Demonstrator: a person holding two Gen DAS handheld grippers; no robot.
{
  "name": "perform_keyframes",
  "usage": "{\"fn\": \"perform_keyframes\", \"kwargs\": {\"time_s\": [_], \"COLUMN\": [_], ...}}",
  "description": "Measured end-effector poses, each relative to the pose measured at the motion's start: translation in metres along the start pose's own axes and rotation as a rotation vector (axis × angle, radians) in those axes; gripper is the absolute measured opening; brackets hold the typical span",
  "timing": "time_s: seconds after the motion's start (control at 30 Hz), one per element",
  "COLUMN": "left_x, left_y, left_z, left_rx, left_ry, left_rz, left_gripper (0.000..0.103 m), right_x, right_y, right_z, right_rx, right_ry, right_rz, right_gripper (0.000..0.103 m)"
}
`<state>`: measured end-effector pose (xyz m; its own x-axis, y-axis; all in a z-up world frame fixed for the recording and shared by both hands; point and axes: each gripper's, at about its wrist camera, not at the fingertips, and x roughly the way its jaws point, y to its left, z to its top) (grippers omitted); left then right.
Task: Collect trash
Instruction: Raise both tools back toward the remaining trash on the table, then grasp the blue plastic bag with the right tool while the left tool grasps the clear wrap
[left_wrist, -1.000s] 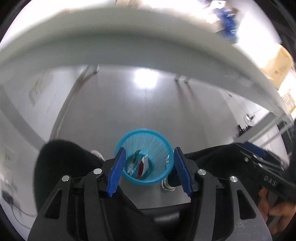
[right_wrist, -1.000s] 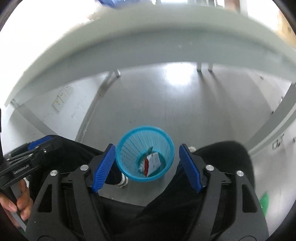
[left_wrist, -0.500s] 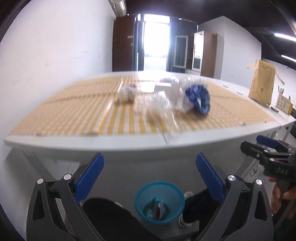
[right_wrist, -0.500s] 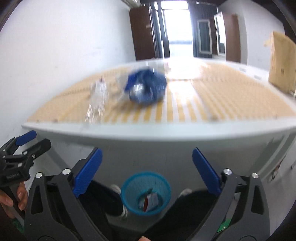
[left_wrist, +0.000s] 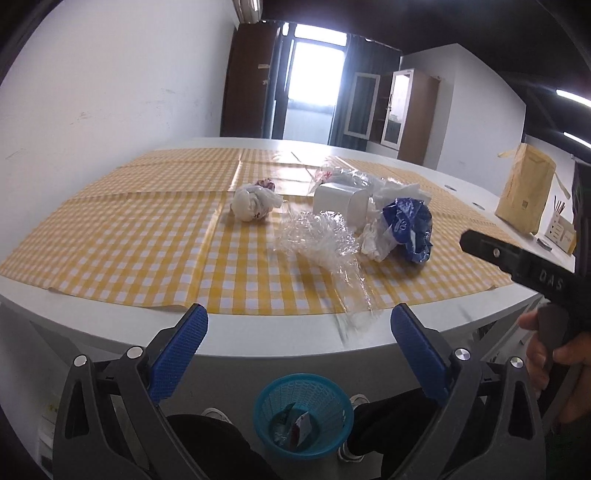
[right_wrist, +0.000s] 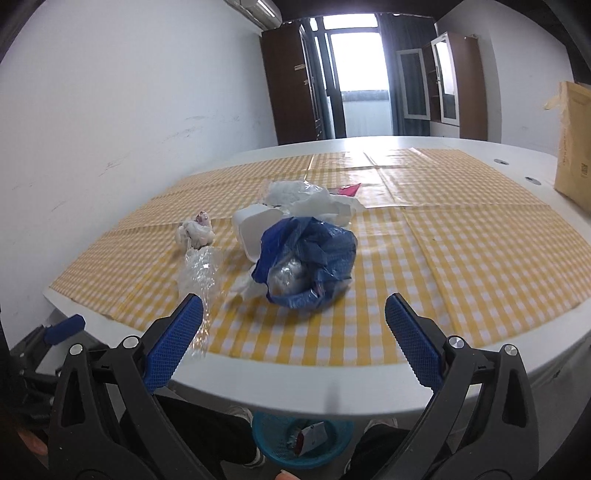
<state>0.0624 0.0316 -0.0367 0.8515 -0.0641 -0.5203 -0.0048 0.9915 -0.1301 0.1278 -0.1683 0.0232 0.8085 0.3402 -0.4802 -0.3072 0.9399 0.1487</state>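
Trash lies on the yellow checked cloth (left_wrist: 129, 236) of a white table: a crumpled white bag (left_wrist: 253, 203), clear plastic film (left_wrist: 321, 240), a white box (left_wrist: 341, 201) and a blue plastic bag (left_wrist: 410, 227) (right_wrist: 308, 258). A blue basket (left_wrist: 303, 415) (right_wrist: 301, 439) with wrappers inside stands on the floor under the table edge. My left gripper (left_wrist: 299, 354) hangs open and empty above the basket, short of the table edge. My right gripper (right_wrist: 295, 339) is open and empty too, facing the blue bag. The right gripper's body (left_wrist: 524, 269) shows at the right of the left wrist view.
A brown paper bag (left_wrist: 524, 195) (right_wrist: 574, 144) stands at the table's far right, with a small box of sticks (left_wrist: 561, 229) beside it. A person's legs and shoes (left_wrist: 216, 415) flank the basket. Wardrobes and a bright doorway (left_wrist: 314, 85) lie beyond the table.
Both grippers have risen from over the basket under the table to above the table edge and tilted up. Their jaws have spread wider. The tabletop trash has come into view.
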Motion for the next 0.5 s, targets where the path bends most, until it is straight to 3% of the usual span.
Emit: {"fn": "perform_keyframes", "kwargs": {"time_s": [0.23, 0.5], "left_x": [0.012, 0.029], "left_y": [0.012, 0.012], "left_z": [0.017, 0.03], "left_rx": [-0.029, -0.042], "left_ry": [0.001, 0.016], "left_rz": [0.018, 0.007], "left_gripper": [0.097, 0.097], "right_x": [0.046, 0.09], "right_y": [0.008, 0.013], "right_z": [0.025, 0.034], "right_rx": [0.004, -0.002], "right_ry": [0.038, 0.124], "right_rz": [0.008, -0.006], "right_gripper": [0.091, 0.07]}}
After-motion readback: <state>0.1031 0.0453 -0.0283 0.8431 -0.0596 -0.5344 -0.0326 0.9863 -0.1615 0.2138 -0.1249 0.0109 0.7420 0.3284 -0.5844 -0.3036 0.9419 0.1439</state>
